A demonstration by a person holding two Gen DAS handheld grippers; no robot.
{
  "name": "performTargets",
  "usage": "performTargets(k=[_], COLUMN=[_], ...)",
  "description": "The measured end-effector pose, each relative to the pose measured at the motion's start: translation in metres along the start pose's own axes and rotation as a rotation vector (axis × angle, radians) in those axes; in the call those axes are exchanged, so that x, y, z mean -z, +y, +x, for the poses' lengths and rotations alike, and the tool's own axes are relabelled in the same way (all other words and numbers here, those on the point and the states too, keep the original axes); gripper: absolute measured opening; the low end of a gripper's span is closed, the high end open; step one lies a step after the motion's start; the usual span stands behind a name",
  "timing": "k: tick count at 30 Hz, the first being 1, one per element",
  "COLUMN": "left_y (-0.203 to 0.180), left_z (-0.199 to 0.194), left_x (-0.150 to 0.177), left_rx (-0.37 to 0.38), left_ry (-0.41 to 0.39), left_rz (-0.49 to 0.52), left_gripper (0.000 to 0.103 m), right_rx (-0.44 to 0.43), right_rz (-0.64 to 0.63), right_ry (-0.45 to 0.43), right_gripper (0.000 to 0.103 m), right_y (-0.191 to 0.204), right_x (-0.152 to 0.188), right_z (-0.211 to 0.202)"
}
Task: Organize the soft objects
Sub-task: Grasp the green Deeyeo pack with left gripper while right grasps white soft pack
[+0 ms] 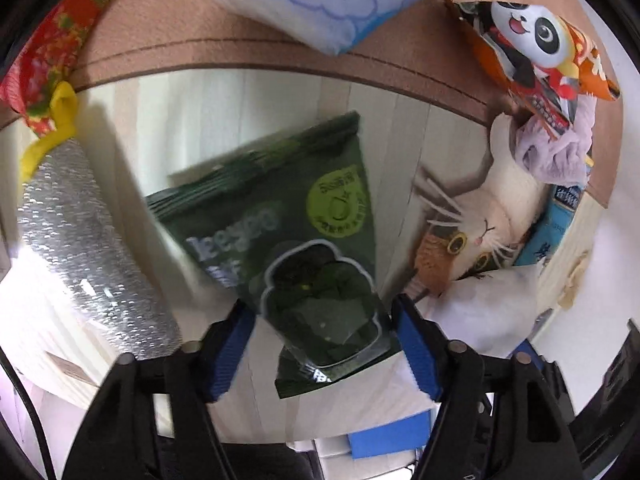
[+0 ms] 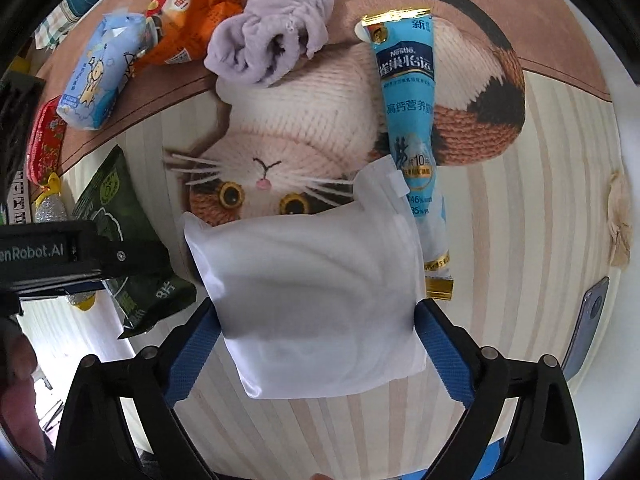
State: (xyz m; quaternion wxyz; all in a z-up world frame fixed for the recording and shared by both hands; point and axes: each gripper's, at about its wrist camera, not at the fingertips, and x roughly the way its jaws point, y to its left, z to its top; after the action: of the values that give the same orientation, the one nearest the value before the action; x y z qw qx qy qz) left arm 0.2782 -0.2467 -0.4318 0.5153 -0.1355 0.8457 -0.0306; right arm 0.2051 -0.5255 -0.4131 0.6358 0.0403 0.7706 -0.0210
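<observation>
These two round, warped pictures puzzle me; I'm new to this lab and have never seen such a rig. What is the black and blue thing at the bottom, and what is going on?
Each picture comes from a wide-angle camera mounted on a hand-held gripper, looking forward along its two blue-padded fingers. A person holds one in each hand; there is no robot arm.

In the left wrist view, the left gripper has its fingers on either side of a dark green snack bag. They look spread, not clamped.

In the right wrist view, the right gripper brackets a white pouch the same way.

Both lie on a mat printed with a cat. Also on it: a lilac cloth, a blue Nestle sachet, an orange panda bag and a light blue tissue pack.
</observation>
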Motion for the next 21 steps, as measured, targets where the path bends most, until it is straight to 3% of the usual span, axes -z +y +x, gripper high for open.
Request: performTargets(k=[3,5,6,11,13,16,18,21], left_y=[-0.014,-0.022,-0.025,-0.032,-0.036,-0.044,-0.045,-0.041], left_z=[-0.003,-0.004,-0.003,0.002,0.003,-0.001,-0.01,-0.031], left_x=[0.014,0.021,0.023,0.028,0.035,0.053,0.066,0.084], left_rx=[-0.12,-0.221,-0.238,-0.248,-0.244,-0.241,-0.236,-0.234], left_ry=[-0.035,-0.093,-0.105,-0.134,-0.157,-0.194,-0.222,-0.277], left_rz=[0.138,0.207,0.224,0.224,0.233,0.249,0.257,0.279], left_gripper=[0.044,0.044,0.047,0.046,0.04,0.033,0.032,0.032], right_rx=[0.005,0.006,0.007,0.036,0.069,0.103,0.099,0.033], right_rz=[-0.003,-0.004,-0.005,-0.009,-0.026,-0.027,-0.009,0.037], right_ry=[0.013,0.022,0.024,0.015,0.011,-0.013,-0.028,-0.038], right_gripper=[0.101,0.103,0.103,0.103,0.103,0.095,0.082,0.076], right_y=[0.002,0.0,0.0,0.005,0.018,0.031,0.035,0.037], right_x=[-0.003,-0.009,-0.01,-0.006,-0.017,-0.015,-0.008,0.003], right_z=[-0.001,0.003,0.005,0.012,0.011,0.019,0.009,-0.006])
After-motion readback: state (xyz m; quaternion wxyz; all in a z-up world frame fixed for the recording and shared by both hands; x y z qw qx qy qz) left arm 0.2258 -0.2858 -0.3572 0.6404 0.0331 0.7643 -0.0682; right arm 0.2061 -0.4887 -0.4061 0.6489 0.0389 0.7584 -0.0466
